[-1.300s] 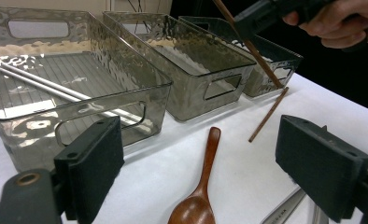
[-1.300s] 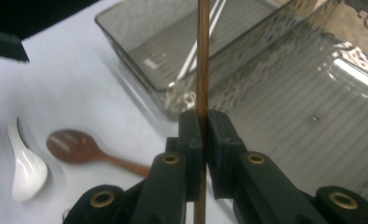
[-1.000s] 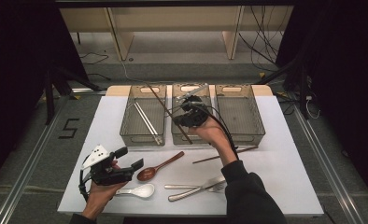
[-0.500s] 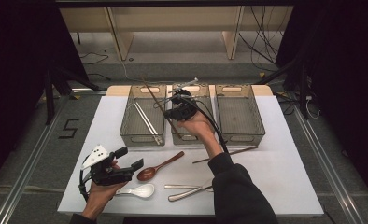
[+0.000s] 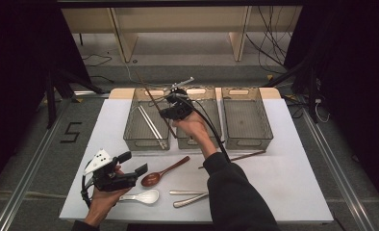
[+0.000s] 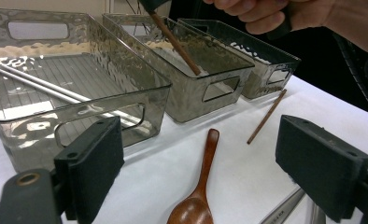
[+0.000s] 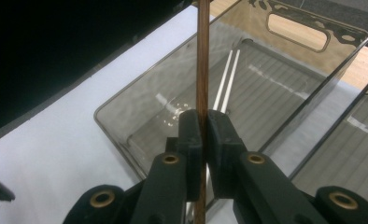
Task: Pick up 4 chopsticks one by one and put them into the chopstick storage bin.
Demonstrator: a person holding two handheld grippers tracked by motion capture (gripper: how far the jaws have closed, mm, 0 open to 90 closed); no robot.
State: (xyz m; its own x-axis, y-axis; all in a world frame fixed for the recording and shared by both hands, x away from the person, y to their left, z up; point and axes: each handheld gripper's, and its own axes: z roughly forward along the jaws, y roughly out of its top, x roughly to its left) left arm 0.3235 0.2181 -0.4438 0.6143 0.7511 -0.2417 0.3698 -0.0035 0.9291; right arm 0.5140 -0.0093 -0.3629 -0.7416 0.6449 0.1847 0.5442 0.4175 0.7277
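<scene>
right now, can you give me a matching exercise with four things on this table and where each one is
Things:
1. brown chopstick
2. silver chopsticks
3. wooden spoon
4. white spoon

Places:
A. on the white table near the left gripper
B. lying in the left bin
C. on the table in front of the middle bin
D. clamped in the right gripper

Pairs: 1-D, 2-B, 3-C, 4-A

A "5" (image 5: pixel 71 132) is marked on the floor left of the table (image 5: pixel 293 183)
</scene>
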